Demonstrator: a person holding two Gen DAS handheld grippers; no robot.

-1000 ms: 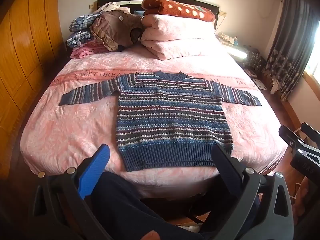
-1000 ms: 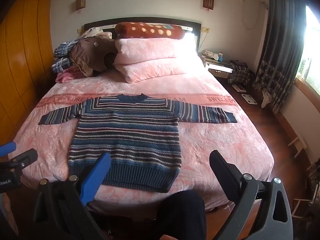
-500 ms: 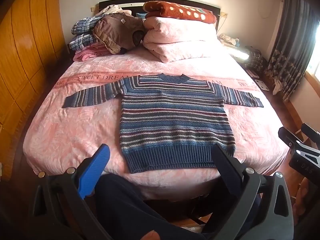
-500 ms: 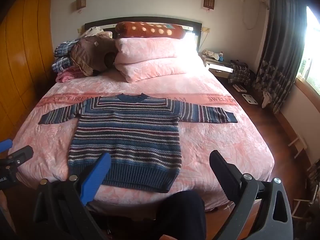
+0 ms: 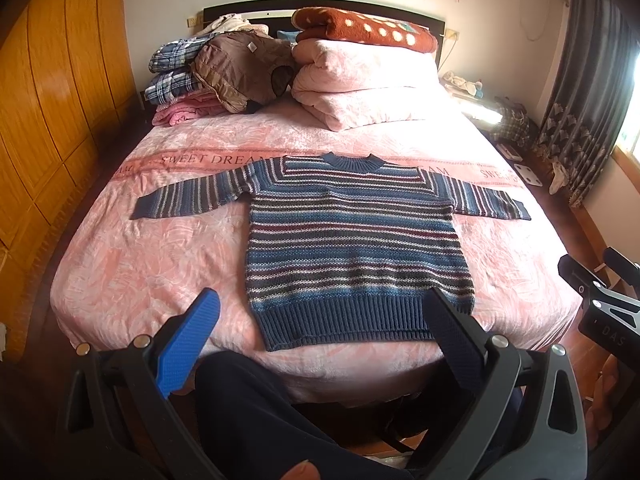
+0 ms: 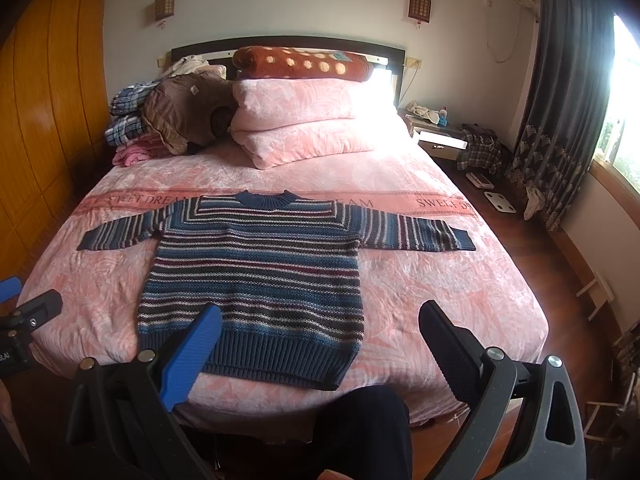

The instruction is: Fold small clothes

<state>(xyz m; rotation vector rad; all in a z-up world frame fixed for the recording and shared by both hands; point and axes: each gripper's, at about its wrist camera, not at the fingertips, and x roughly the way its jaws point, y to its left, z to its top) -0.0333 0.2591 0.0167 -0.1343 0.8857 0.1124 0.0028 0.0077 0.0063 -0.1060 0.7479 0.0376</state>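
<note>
A small blue striped knit sweater [image 5: 352, 240] [image 6: 256, 272] lies flat and face up on the pink bed [image 5: 132, 264] [image 6: 440, 280], both sleeves spread out sideways, its ribbed hem toward me. My left gripper [image 5: 320, 308] hangs open off the foot of the bed, short of the hem, with nothing between its fingers. My right gripper [image 6: 320, 314] is open too, held just before the hem's right half. Each gripper shows at the edge of the other's view, the right one [image 5: 600, 304] and the left one [image 6: 20, 320].
Folded pink quilts [image 5: 360, 84] and a red spotted blanket [image 5: 364, 28] sit at the headboard, beside a pile of clothes [image 5: 216, 68]. A wooden wardrobe [image 5: 48, 100] lines the left wall. A nightstand [image 6: 440, 140], curtains [image 6: 560, 100] and a person's dark trouser legs [image 5: 256, 412] are near.
The left gripper has drifted a little left and down, so the sweater sits further right and lower in its view. The right view is nearly unchanged.
</note>
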